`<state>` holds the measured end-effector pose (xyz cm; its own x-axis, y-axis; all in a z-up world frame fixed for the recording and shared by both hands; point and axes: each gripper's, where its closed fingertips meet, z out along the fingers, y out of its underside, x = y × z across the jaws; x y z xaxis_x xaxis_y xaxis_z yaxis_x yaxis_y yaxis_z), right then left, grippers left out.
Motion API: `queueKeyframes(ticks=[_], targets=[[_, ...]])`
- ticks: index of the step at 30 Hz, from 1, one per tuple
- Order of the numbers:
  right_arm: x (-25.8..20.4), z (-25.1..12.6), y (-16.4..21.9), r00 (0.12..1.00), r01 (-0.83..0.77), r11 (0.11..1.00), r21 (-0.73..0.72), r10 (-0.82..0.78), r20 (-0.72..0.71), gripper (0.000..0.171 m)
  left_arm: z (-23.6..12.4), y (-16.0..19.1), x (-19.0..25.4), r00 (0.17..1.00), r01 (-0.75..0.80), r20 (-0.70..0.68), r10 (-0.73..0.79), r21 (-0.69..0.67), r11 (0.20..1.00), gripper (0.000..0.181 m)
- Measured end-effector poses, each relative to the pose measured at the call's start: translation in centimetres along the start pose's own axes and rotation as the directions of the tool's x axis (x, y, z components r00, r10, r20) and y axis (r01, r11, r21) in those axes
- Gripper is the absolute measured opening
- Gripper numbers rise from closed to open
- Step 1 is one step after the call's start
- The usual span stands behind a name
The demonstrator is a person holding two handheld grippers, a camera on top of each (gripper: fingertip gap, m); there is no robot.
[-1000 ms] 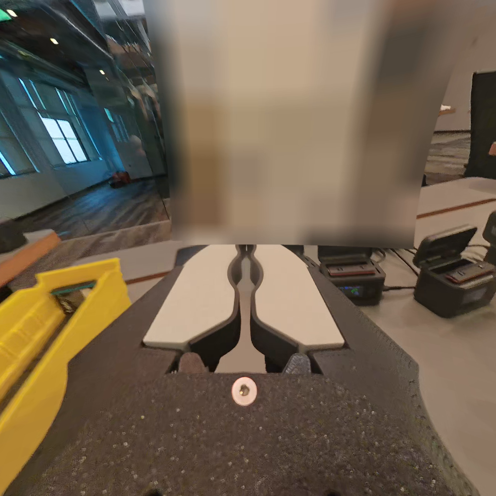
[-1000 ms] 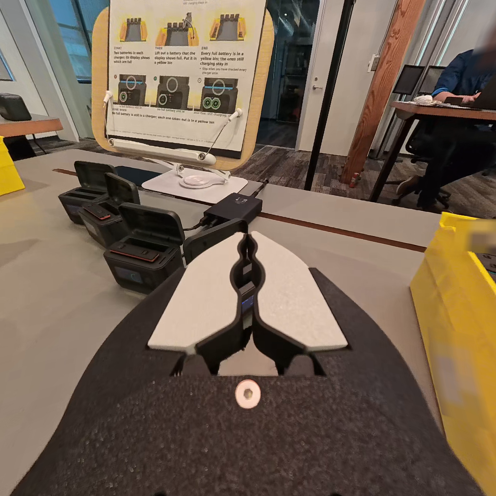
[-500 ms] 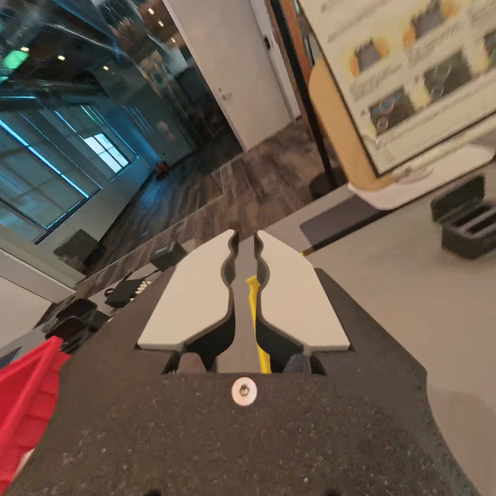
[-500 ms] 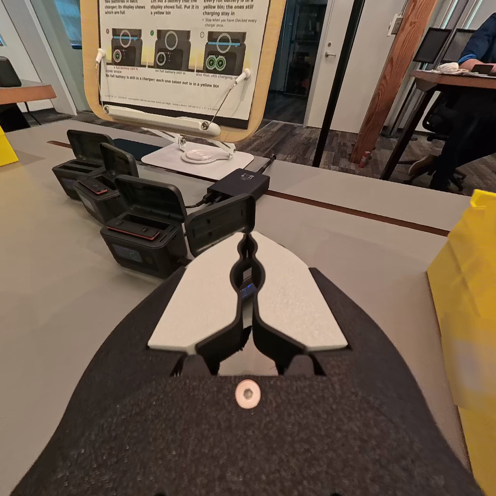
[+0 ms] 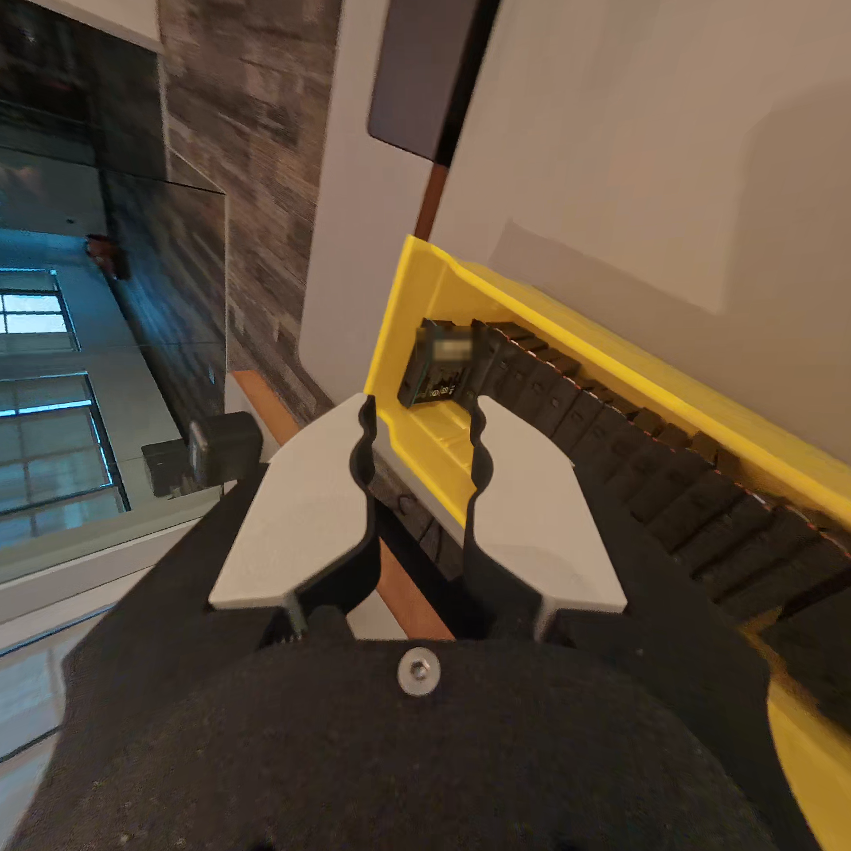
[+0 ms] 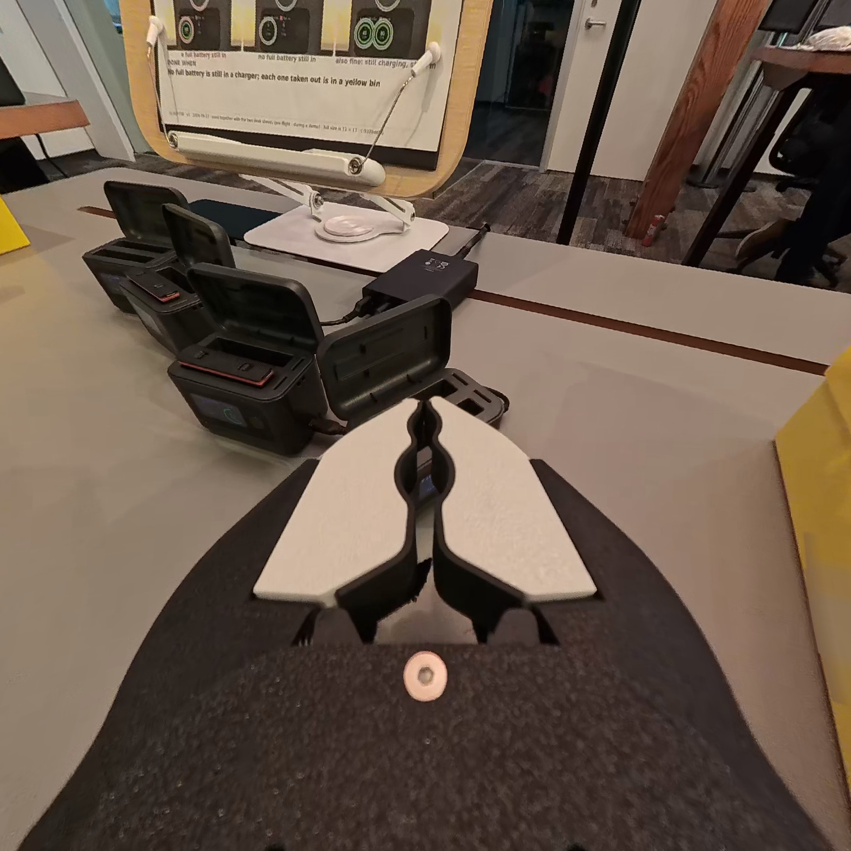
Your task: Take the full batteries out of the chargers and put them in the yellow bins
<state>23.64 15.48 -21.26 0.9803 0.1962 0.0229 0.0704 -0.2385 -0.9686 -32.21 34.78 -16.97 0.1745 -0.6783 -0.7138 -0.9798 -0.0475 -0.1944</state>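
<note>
Our left gripper (image 5: pixel 421 405) is spread wide, empty, at the end of a yellow bin (image 5: pixel 621 364). A loose battery (image 5: pixel 435 368) lies just past the fingertips, beside a packed row of batteries (image 5: pixel 644 460). Our right gripper (image 6: pixel 424 405) is closed on nothing, at the nearest of four lid-up chargers (image 6: pixel 239 396) on the table (image 6: pixel 621 391). Two chargers show red-edged batteries.

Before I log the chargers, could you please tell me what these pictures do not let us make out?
Right wrist view: slots and display of the nearest charger, hidden behind the right tongs.
Right wrist view: what lies in the yellow bin at right, cut off by the edge.
Left wrist view: near end of the battery row in the left bin, blurred and behind the left tongs.
</note>
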Motion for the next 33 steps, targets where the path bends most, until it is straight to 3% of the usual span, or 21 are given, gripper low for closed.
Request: queueKeyframes(ticks=[9,17,27,33], targets=[[-0.4,0.3,0.4,1.0,-0.011,1.0,-0.019,0.011,0.023,0.0,4.9,0.9,0.8,0.988,-0.12,-0.115,0.105,-0.129,0.984,0.04],[-0.8,0.5,0.5,0.999,0.001,1.0,-0.029,0.0,0.039,0.0,6.9,1.7,1.0,0.972,-0.193,-0.168,0.164,-0.171,0.966,0.036],[-0.9,0.5,0.8,0.999,0.006,0.999,-0.041,-0.005,0.043,0.0,6.0,2.1,0.9,0.961,-0.238,-0.185,0.207,-0.165,0.957,0.019],[-1.1,0.6,1.0,0.999,0.01,0.999,-0.05,-0.008,0.051,0.0,6.7,2.8,0.9,0.952,-0.297,-0.138,0.272,-0.206,0.933,0.035]])
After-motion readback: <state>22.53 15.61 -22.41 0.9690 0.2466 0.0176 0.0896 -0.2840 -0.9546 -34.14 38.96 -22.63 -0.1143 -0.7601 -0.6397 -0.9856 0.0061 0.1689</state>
